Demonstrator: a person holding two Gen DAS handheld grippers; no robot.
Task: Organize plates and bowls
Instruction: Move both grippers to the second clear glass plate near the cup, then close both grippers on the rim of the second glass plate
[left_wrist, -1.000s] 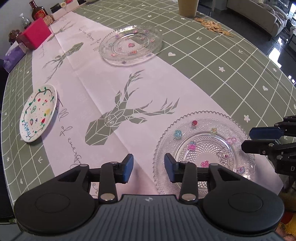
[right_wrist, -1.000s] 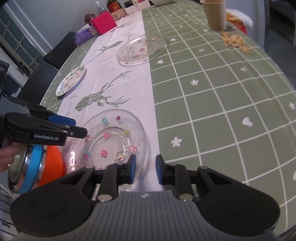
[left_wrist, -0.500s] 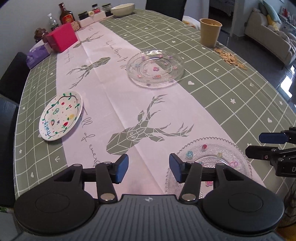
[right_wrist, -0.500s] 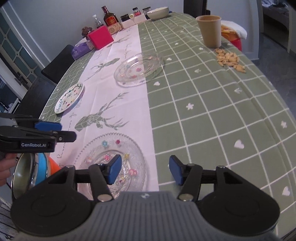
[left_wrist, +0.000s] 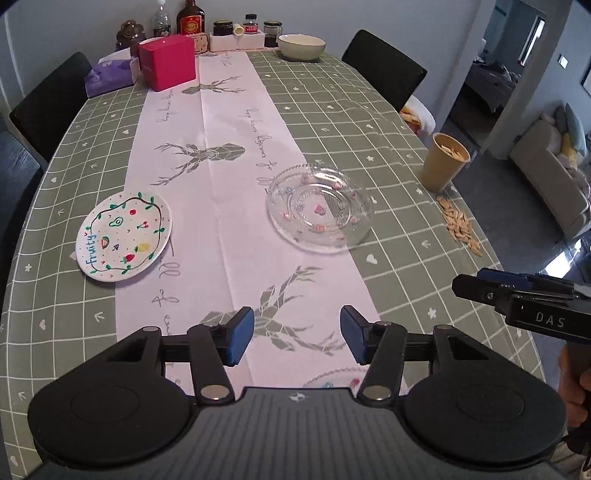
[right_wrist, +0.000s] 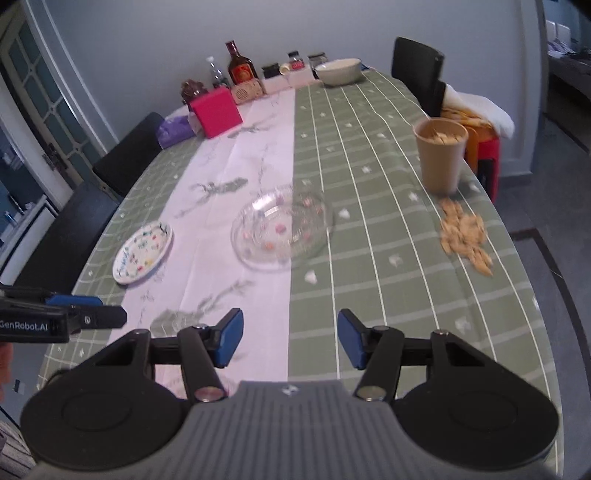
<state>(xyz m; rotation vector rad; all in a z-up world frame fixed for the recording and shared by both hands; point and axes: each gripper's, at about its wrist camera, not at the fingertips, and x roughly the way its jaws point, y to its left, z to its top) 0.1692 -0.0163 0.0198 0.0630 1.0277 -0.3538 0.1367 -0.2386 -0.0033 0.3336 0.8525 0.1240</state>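
A clear glass plate with small coloured flowers sits mid-table, half on the white runner; it also shows in the right wrist view. A white "Fruity" plate lies to its left. A second glass plate's rim peeks out just under my left gripper, which is open and empty above the near table end. My right gripper is open and empty too, and shows at the right edge of the left wrist view. A cream bowl stands at the far end.
A tan cup of seeds with spilled seeds stands at the right edge. A pink box, purple tissue pack, bottles and jars line the far end. Black chairs surround the table.
Both grippers have pulled back and tilted up from the near glass plate, which has dropped almost out of view. Both jaws have opened wider.
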